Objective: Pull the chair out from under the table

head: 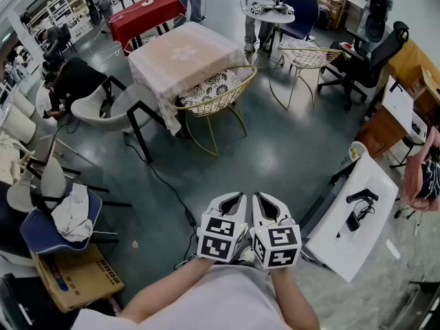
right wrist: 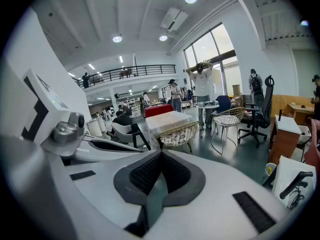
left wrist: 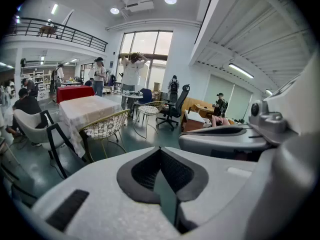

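Both grippers held side by side, close to the body, touching, tilted down toward the floor, forearms drawn in. Left gripper [head: 232,199]: fingers closed, nothing between them. Right gripper [head: 264,199]: fingers closed, likewise empty. Wire chair [head: 214,93] stands well ahead, seat tucked under the cloth-covered bench [head: 180,52], untouched

Grey floor [head: 275,163]; red table [head: 148,12]; tall windows [left wrist: 145,43]; mezzanine railing [left wrist: 60,31].
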`<state>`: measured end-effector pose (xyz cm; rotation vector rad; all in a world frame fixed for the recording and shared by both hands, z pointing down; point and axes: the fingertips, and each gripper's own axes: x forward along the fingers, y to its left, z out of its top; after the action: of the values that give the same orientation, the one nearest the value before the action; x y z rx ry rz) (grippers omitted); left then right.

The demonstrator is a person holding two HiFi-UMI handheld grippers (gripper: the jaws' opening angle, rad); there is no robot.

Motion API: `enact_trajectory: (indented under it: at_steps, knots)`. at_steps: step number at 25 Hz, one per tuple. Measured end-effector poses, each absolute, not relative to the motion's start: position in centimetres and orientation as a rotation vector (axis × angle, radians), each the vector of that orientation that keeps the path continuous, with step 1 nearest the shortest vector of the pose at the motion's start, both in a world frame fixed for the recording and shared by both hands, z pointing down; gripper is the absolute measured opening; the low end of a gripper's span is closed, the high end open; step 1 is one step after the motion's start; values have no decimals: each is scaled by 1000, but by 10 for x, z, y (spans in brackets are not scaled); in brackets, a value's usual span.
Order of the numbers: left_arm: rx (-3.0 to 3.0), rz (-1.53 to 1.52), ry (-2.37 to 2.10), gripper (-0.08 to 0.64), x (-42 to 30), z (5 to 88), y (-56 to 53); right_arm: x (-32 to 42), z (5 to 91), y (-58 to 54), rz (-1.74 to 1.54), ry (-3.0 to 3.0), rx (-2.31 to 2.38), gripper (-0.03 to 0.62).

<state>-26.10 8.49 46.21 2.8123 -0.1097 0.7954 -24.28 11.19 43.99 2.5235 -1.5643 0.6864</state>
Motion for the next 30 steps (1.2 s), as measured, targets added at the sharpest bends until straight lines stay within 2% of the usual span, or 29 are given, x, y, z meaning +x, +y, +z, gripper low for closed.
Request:
enact_trajectory:
  at_steps: [30]
  knots:
    - [2812, 891, -74, 3, -196, 456, 136, -170, 439, 166, 763, -1571, 2558, 2]
